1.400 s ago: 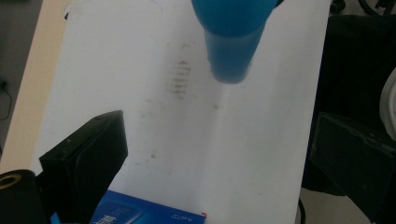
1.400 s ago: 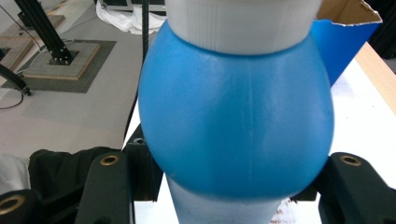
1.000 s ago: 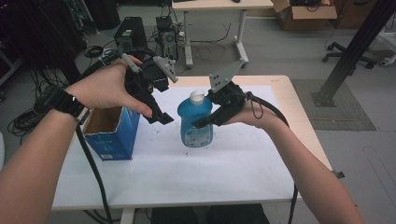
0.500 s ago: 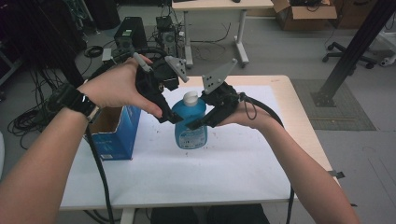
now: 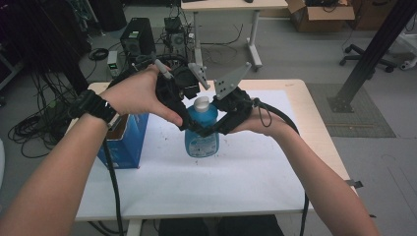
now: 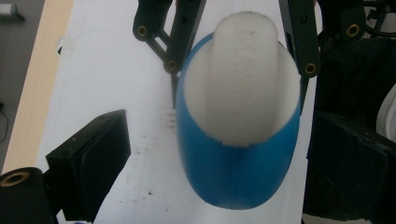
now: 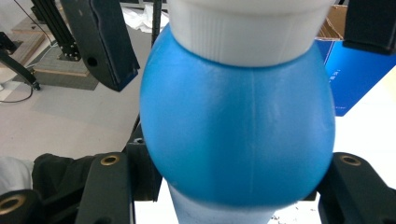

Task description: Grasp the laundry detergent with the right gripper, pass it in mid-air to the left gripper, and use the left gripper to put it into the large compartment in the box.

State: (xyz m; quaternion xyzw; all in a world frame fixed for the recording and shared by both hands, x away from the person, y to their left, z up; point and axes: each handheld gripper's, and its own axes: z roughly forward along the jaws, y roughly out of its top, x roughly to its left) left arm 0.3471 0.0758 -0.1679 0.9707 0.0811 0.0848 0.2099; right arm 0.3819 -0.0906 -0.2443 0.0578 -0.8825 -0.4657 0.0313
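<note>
My right gripper point(image 5: 216, 129) is clamped on the shoulder of the blue bottle point(image 5: 201, 137), which stands upright on the table point(image 5: 255, 167), steadying it. My left gripper point(image 5: 189, 120) hangs over the bottle's white cap point(image 6: 243, 70), jaws wide and just starting to close, one either side of the cap, neither pad pressing yet. I judge this the reach for the cap. Next I should settle lower, pinch the cap squarely, then twist while the right holds firm.
</note>
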